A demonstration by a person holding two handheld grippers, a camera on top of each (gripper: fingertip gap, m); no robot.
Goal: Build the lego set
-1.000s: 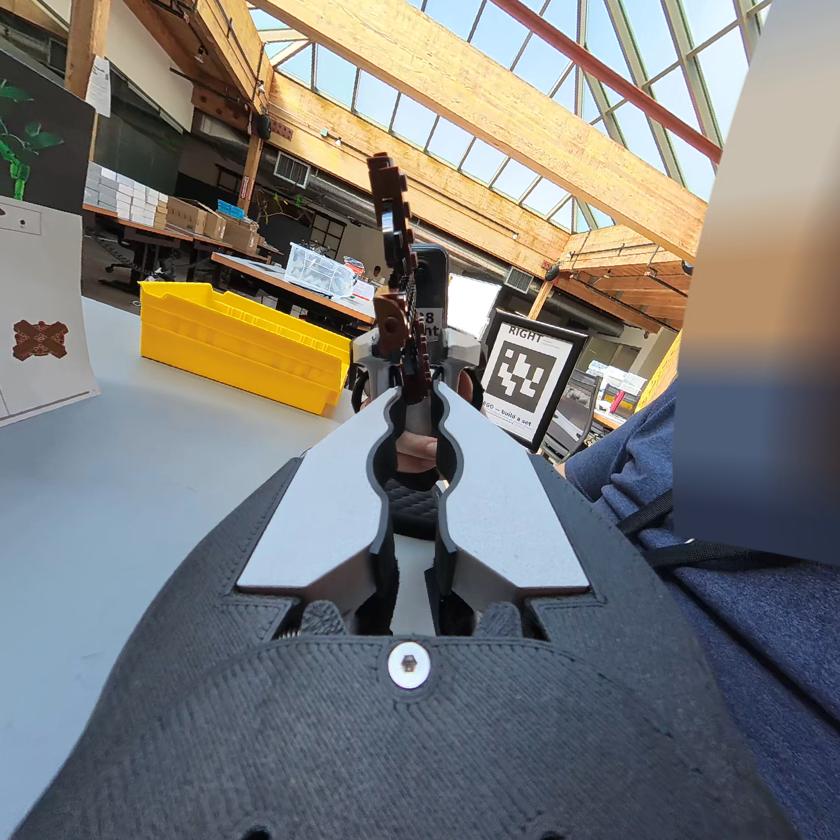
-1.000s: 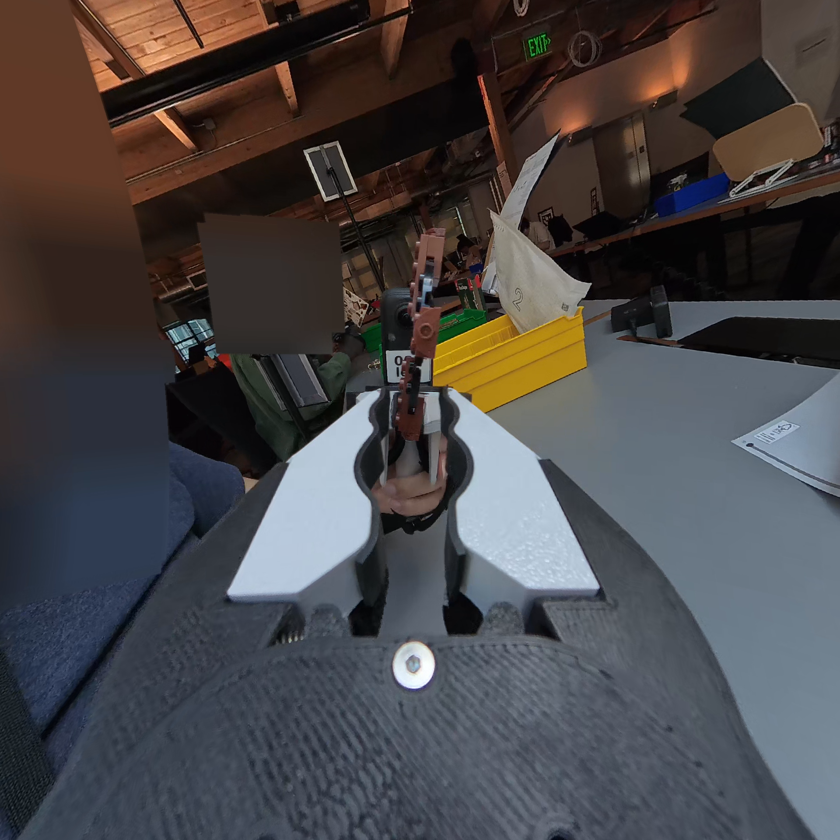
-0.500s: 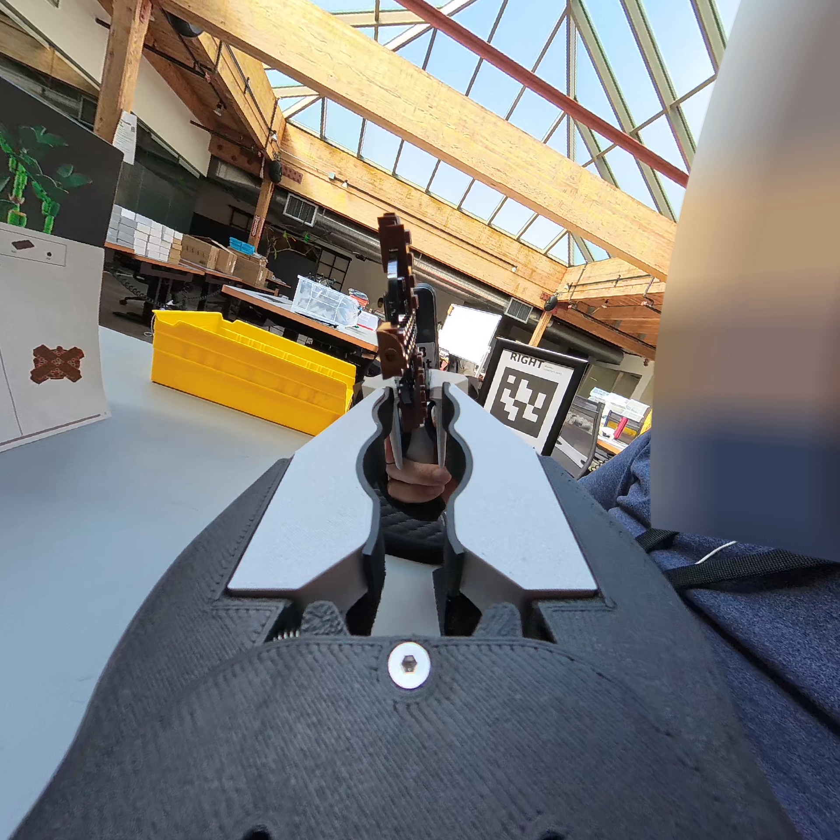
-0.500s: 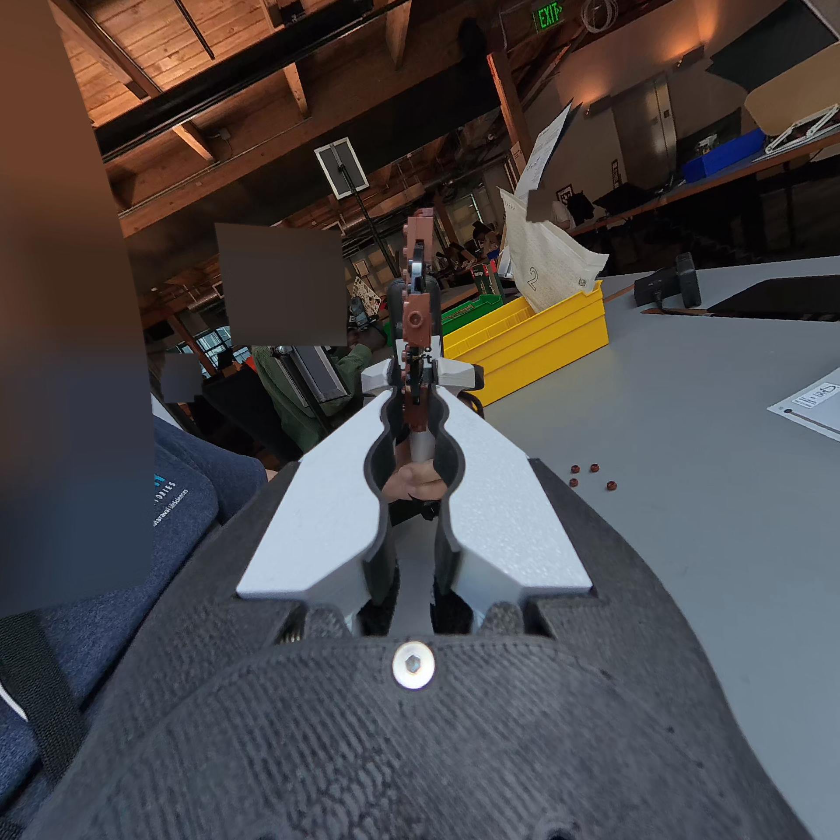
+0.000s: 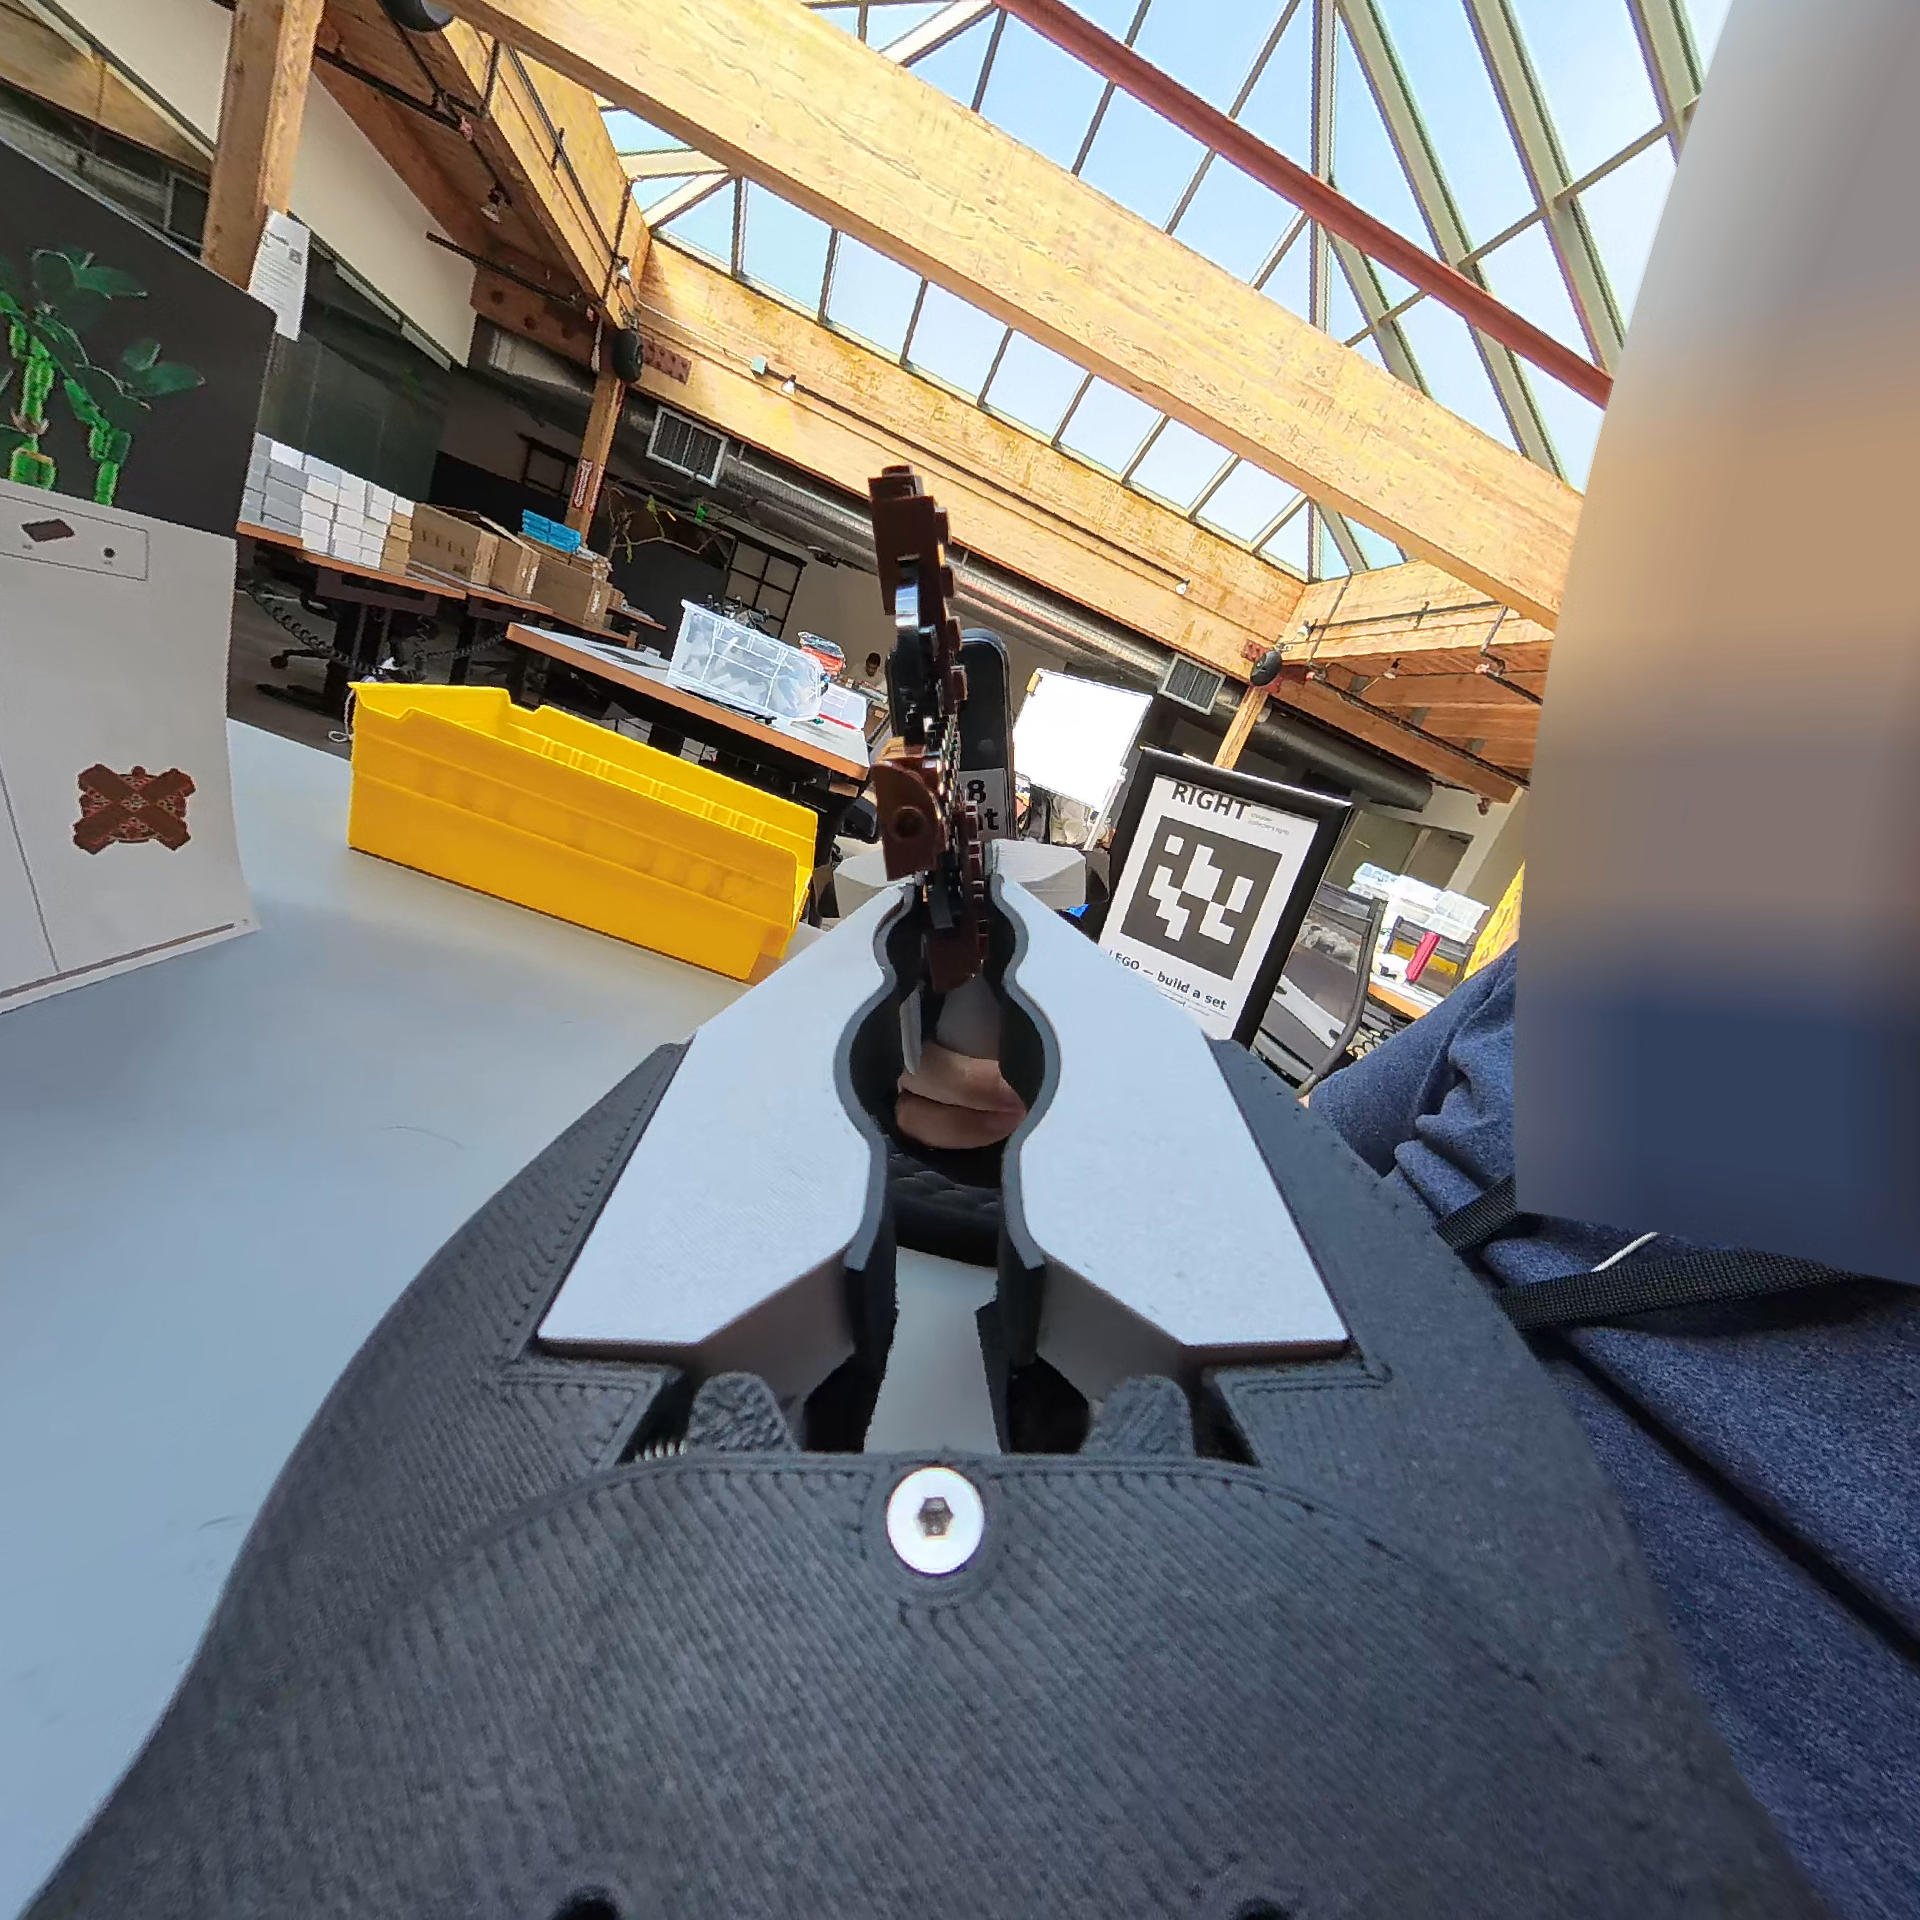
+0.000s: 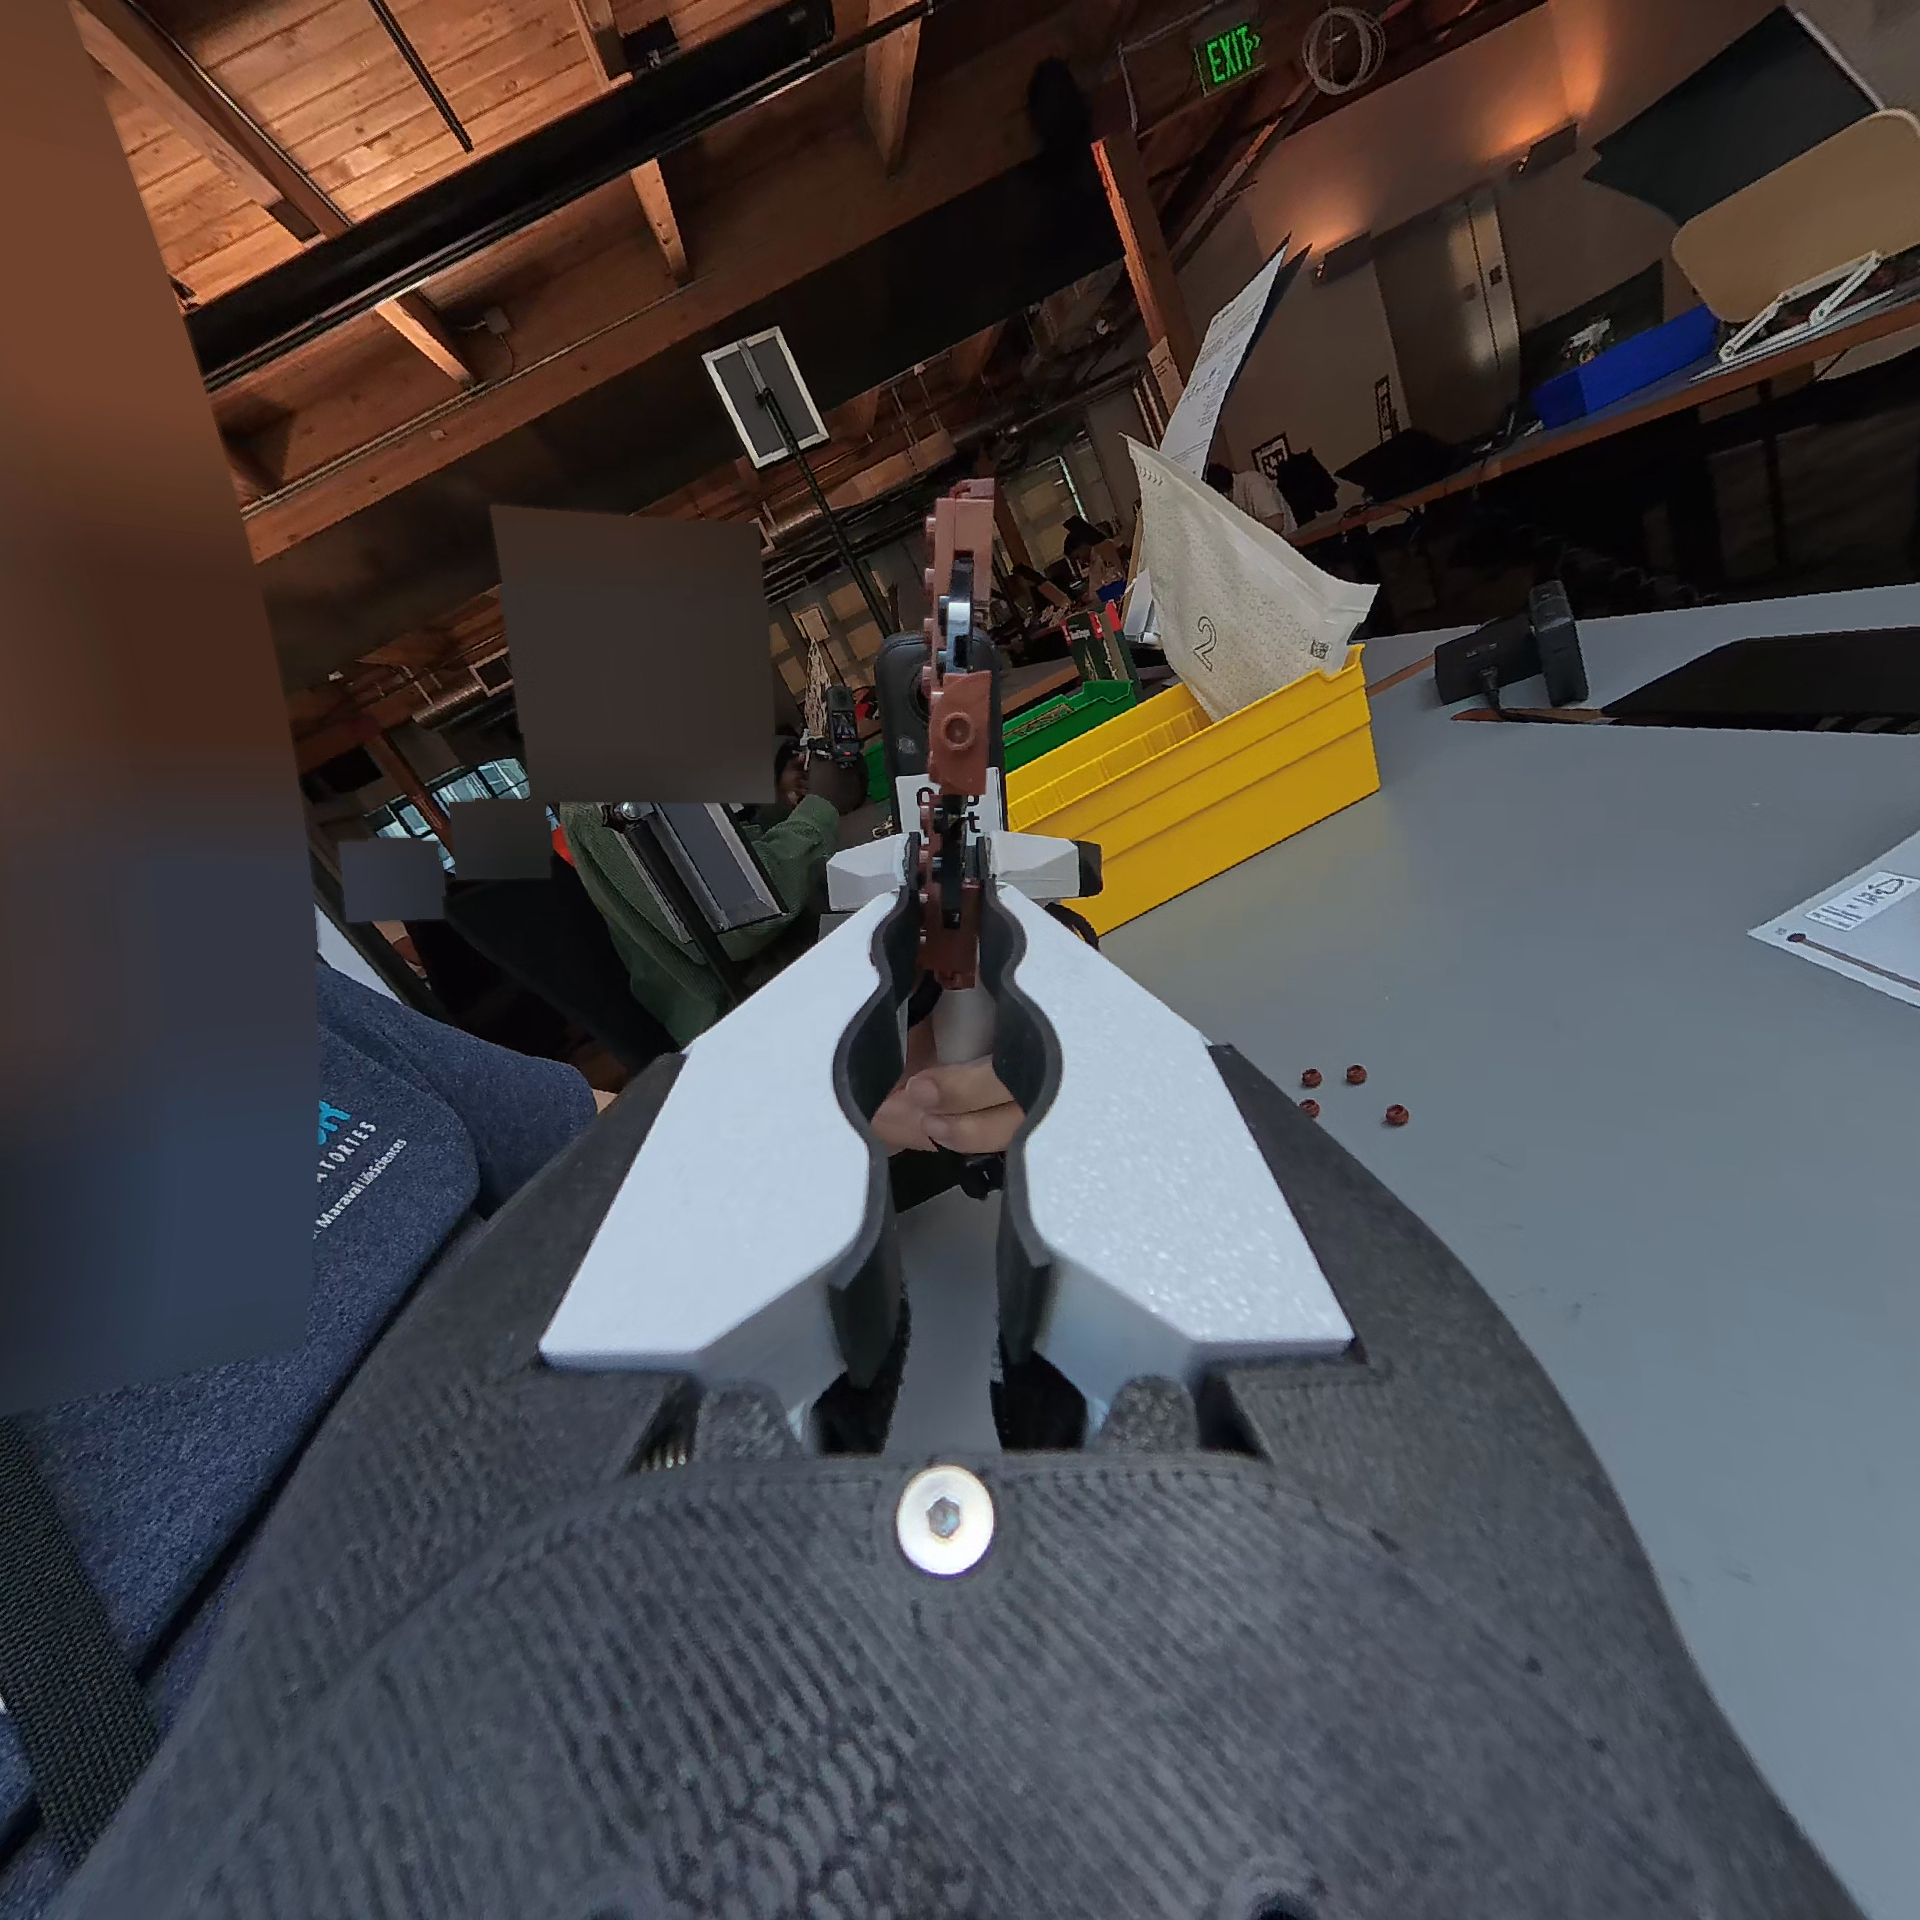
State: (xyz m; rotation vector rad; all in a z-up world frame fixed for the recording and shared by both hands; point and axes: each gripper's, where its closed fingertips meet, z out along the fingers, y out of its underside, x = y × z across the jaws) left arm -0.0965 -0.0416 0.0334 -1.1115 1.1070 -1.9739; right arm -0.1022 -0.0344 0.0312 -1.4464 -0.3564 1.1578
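A brown and black lego assembly (image 5: pixel 916 665) stands upright and edge-on, held in the air above the grey table (image 5: pixel 312 1091). My left gripper (image 5: pixel 951 920) is shut on its lower end. In the right wrist view the same assembly (image 6: pixel 958 717) rises from my right gripper (image 6: pixel 948 909), which is also shut on its lower end. The two grippers face each other tip to tip. The right gripper's grey fingers (image 5: pixel 1044 871) show just behind the assembly, as do the left gripper's fingers (image 6: pixel 1039 860). A hand (image 6: pixel 951 1107) shows below.
A yellow bin (image 5: pixel 582 821) stands behind to the left, beside an instruction sheet (image 5: pixel 104 769) and a framed marker sign (image 5: pixel 1216 894). In the right wrist view, several small brown round pieces (image 6: pixel 1351 1091) lie on the table, with the yellow bin (image 6: pixel 1195 769) holding a paper bag (image 6: pixel 1236 613), and a printed sheet (image 6: pixel 1860 925). Less than 4 cm separates the two grippers' tips.
Both grippers have tipped down a little while keeping hold of the assembly. The small brown round pieces on the table have come into the right wrist view.
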